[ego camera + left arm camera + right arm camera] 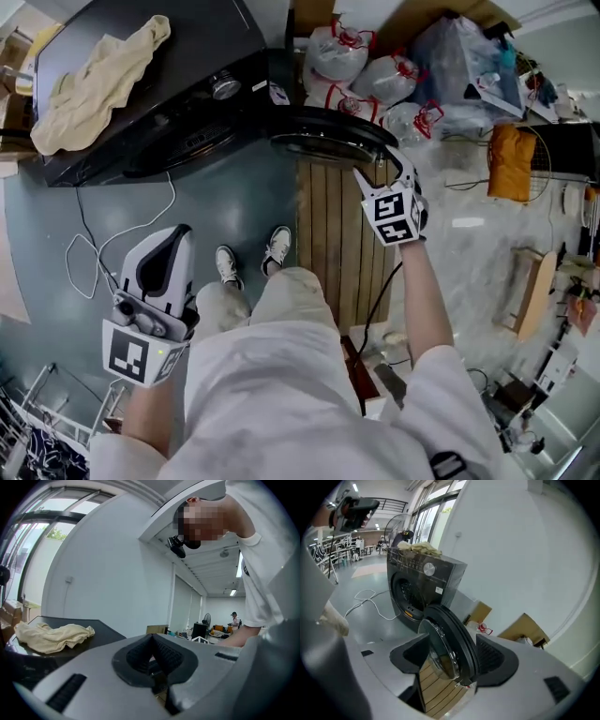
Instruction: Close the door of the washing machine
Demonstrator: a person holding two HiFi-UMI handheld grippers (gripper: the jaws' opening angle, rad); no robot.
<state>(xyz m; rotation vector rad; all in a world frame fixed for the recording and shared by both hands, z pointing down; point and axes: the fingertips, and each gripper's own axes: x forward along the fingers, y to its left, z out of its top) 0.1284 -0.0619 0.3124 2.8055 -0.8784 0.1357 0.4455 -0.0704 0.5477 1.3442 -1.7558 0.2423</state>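
I get a steep downward head view, washing machine [197, 66] upper left. Right gripper view faces its door [457, 632] close up; left gripper view shares the cloth [51, 637].

grey floor [234, 202] with washer [169, 84], cable [84, 239], bags [375, 80]

Washer casing [192, 42]: dark panels, smooth, glossy.
Door [461, 632]: glossy black plastic ring round a clear glass bowl.
Cloth [94, 84]: cream fabric, soft, crumpled.
Slatted board [333, 234]: pale wood, matt.
My right gripper [452, 641]: matt grey plastic shell; pads [492, 656] black, finely ribbed.
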